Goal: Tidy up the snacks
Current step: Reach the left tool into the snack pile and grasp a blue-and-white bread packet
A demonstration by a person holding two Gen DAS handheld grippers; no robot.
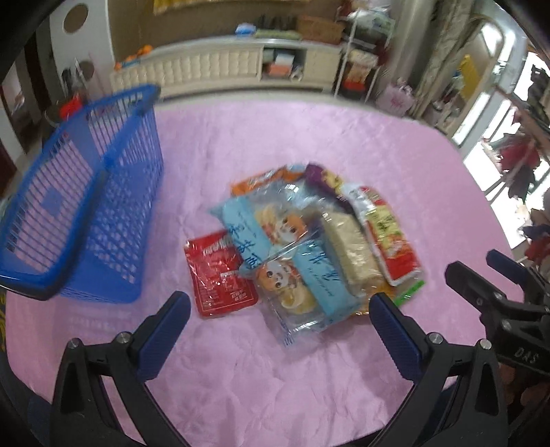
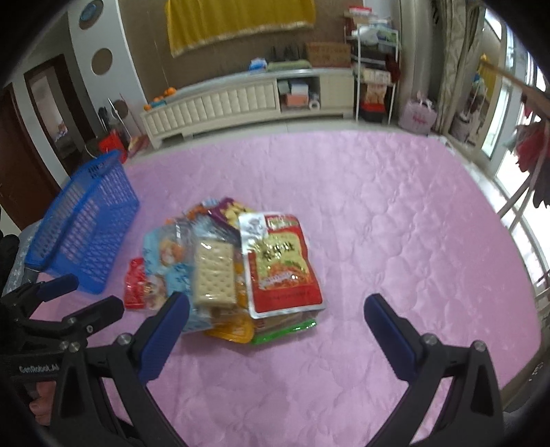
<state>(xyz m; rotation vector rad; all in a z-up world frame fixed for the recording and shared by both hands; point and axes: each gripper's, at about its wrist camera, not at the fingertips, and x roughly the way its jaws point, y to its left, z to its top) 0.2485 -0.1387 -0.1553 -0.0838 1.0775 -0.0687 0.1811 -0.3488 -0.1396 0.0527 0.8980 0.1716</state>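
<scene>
A long cream cabinet [image 2: 240, 103] runs across the upper middle, against a brown wall with a yellow cloth [image 2: 237, 24] hanging above. A white wire shelf [image 2: 376, 68] stands right of it. Bright windows [image 2: 508, 113] fill the right edge; a dark door [image 2: 20, 161] sits at left.

Pink quilted bed cover [image 2: 378, 213] with a basket and a heap of snacks.

I see the blue slatted basket [image 2: 86, 223] standing at the left of the frame, its base on the cover. Just right of it, a small red sachet [image 1: 220, 275] lies flat, touching the overlapping pile of snack packets [image 2: 233, 268] at centre.
</scene>
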